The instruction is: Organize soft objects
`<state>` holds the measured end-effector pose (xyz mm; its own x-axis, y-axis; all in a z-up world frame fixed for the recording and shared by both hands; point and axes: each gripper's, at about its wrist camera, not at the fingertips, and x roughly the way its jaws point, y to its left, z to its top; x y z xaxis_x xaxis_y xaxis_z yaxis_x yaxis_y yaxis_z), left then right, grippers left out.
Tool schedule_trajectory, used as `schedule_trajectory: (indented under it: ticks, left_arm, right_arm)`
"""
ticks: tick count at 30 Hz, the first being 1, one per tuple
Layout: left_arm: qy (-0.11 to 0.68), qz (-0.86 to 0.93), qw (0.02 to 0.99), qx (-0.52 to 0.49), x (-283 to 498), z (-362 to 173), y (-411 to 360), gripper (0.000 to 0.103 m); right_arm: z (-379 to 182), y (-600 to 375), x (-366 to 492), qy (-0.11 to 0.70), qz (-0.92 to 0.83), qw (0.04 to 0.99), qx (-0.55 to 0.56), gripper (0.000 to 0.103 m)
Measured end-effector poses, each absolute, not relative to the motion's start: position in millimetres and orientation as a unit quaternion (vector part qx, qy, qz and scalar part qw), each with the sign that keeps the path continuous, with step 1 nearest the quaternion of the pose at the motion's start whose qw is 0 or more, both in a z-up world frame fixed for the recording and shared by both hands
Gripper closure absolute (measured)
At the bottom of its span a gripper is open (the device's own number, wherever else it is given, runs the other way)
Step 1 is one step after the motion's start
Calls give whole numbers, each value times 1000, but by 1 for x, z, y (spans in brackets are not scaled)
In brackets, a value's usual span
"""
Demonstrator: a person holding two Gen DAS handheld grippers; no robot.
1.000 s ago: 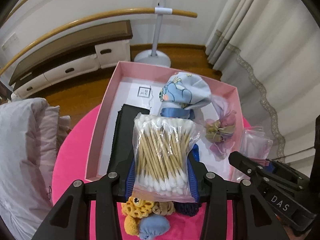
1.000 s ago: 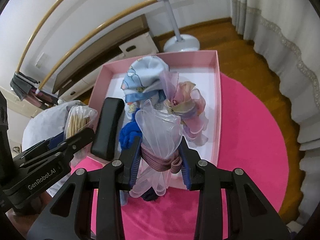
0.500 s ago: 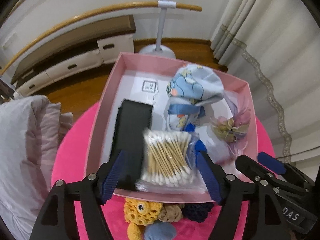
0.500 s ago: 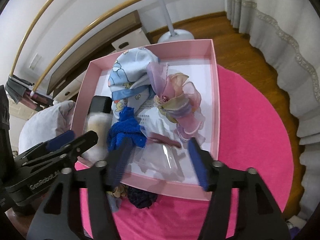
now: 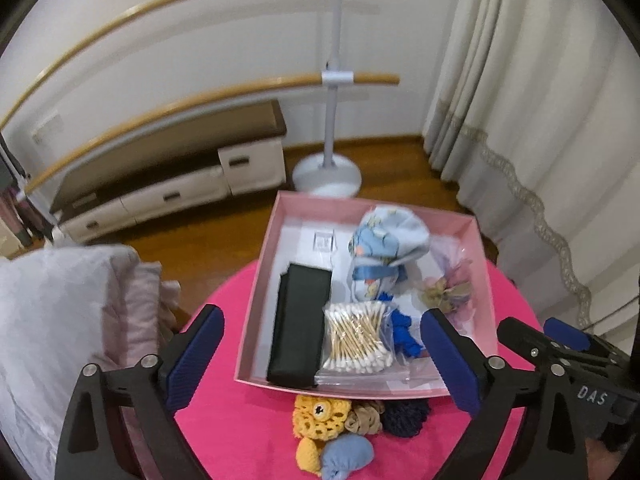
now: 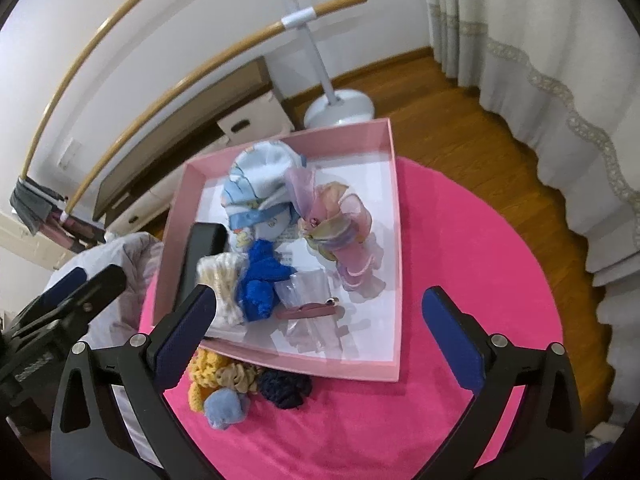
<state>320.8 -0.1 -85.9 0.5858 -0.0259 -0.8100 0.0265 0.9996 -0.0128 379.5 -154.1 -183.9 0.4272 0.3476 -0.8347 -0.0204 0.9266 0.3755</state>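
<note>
My left gripper (image 5: 322, 314) hovers above the near end of the pink box (image 5: 256, 308), jaws opening wide with nothing gripped. Under it a bag of cotton swabs (image 5: 358, 338) lies in the box beside a black case (image 5: 300, 320). My right gripper (image 6: 320, 292) is also opening and grips nothing. Below it a clear bag with a pink band (image 6: 316, 304) rests in the box (image 6: 394, 240). A blue printed cloth (image 6: 260, 184), an organza bow (image 6: 340, 220) and a blue knit piece (image 6: 260, 280) share the box.
In front of the box, yellow (image 5: 316, 420), tan (image 5: 364, 420), navy (image 5: 404, 416) and light blue (image 5: 348, 456) scrunchies lie on the round pink table (image 5: 240, 420). Pale bedding (image 5: 60, 320) is at the left. A barre stand (image 5: 328, 176) and curtains (image 5: 520, 120) stand behind.
Both grippers opened and drew up and back. The swab bag left the left jaws and the clear bag left the right jaws; both now lie in the box.
</note>
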Motion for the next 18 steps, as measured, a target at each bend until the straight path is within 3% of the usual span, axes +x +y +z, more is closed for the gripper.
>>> schedule_trajectory:
  ticks: [2,18]
  left_arm:
    - [434,-15,901,11,300,-68,0,0]
    - [345,-31,938,7,140,32,3,0]
  right_arm:
    - [-170,-158,369,509,109,838,161,0]
    - [-45,-177,255,392,103,900,160,0]
